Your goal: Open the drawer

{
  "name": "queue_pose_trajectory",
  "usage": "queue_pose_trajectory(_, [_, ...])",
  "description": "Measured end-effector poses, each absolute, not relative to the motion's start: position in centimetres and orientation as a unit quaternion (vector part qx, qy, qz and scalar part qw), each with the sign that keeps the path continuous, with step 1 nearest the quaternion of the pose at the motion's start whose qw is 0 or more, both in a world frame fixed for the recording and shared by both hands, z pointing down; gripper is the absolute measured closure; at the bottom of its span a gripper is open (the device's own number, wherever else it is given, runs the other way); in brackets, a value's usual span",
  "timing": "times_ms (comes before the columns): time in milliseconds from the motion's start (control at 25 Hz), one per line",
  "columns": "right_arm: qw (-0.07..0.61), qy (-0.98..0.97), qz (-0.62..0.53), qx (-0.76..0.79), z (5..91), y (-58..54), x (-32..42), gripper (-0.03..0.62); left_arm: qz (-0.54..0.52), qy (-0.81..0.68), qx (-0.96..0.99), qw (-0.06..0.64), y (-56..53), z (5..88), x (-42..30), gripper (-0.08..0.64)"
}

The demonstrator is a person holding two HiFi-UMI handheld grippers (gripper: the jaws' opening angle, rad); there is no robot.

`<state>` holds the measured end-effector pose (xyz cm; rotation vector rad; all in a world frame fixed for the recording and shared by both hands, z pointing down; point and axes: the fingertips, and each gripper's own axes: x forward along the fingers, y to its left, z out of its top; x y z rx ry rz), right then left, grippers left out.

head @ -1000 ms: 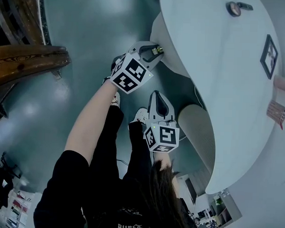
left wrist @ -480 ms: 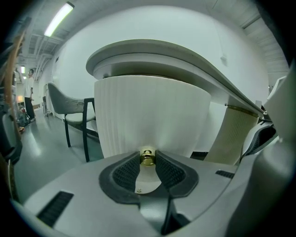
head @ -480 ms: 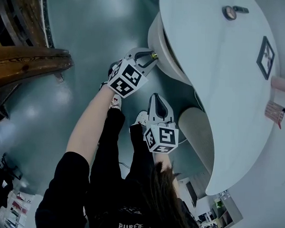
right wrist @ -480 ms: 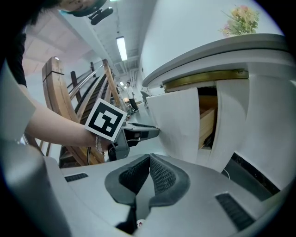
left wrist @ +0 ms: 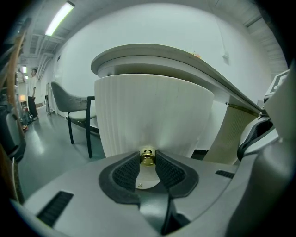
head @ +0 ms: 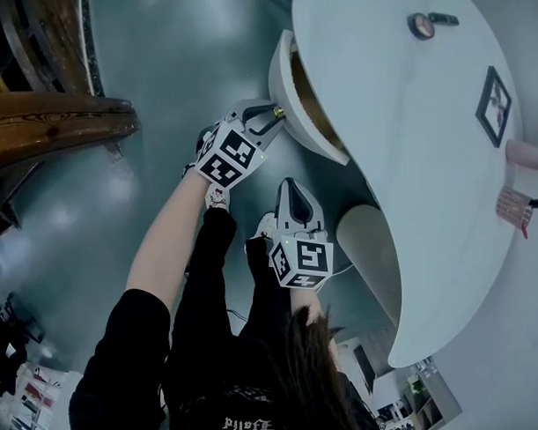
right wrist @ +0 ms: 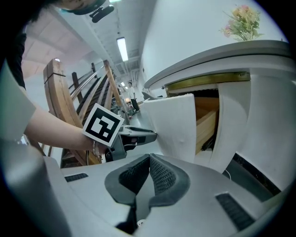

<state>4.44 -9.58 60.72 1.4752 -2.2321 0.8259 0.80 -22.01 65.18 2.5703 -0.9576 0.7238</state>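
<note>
On left claw (head: 275, 114), clamping knob (left wrist: 147, 157): square markers (head: 225, 157).

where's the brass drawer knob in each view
Head view: upper middle; the brass knob sits between the left gripper's fingers, against the drawer front.
Left gripper view: bottom centre, pinched between the fingers.
Right gripper view: not visible; the left gripper covers it, just left of centre.
Shared landmark: the white curved drawer front, seen in all three views.
</note>
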Motion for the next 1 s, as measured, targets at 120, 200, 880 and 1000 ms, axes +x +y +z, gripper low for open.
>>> queue_pose_trajectory(120, [0.172, -0.785, 0.291, 0.519, 60.5, -9.4, 4.6, 0.566, 0.256, -0.335, 0.893, 0.155, -21.7, 65.2, 0.5, 0.445])
queue_pose_trajectory(200, [0.171, -0.785, 0.291, 0.52, 60.3, -9.3, 4.6, 0.566, 0.261, -0.334, 0.893, 0.153, -21.5, 65.2, 0.2, 0.445])
queue_pose_trajectory(880, [0.171, -0.783, 0.291, 0.522, 58.3, -9.1, 4.2, 0.566, 0.294, -0.328, 0.883, 0.164, -20.1, 65.1, -1.4, 0.445])
queue_pose_trajectory(1000, [0.171, -0.783, 0.293, 0.522, 57.9, -8.9, 4.1, 0.566, 0.303, -0.324, 0.882, 0.162, -19.8, 65.1, -1.6, 0.445])
